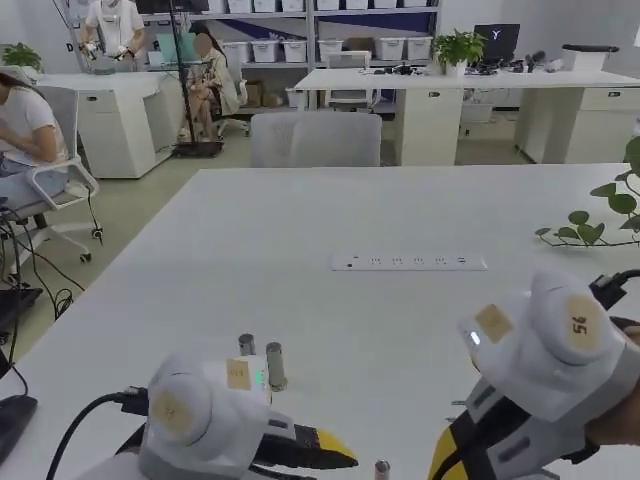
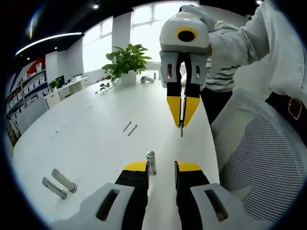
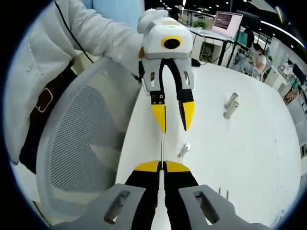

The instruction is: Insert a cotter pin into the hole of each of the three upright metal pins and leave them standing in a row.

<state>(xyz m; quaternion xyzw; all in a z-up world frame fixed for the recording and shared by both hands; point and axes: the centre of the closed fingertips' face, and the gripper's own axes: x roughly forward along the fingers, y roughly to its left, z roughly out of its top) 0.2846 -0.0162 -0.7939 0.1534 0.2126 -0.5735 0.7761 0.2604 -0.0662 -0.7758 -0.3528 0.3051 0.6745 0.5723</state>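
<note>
White housings and black, yellow-tipped jaws form the left gripper (image 2: 162,167) and right gripper (image 3: 162,166); a black cable (image 1: 110,398) leaves the left gripper; the person wears a white coat (image 3: 48,43), striped shirt (image 2: 221,76), brown belt (image 3: 44,101)

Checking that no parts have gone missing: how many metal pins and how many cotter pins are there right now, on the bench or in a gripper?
Metal pins: 3
Cotter pins: 3, one held in the right gripper
Total: 6

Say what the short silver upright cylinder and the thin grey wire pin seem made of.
The short silver upright cylinder: probably polished steel, bright glints. The thin grey wire pin in the right gripper: likely metal, too thin to confirm.
</note>
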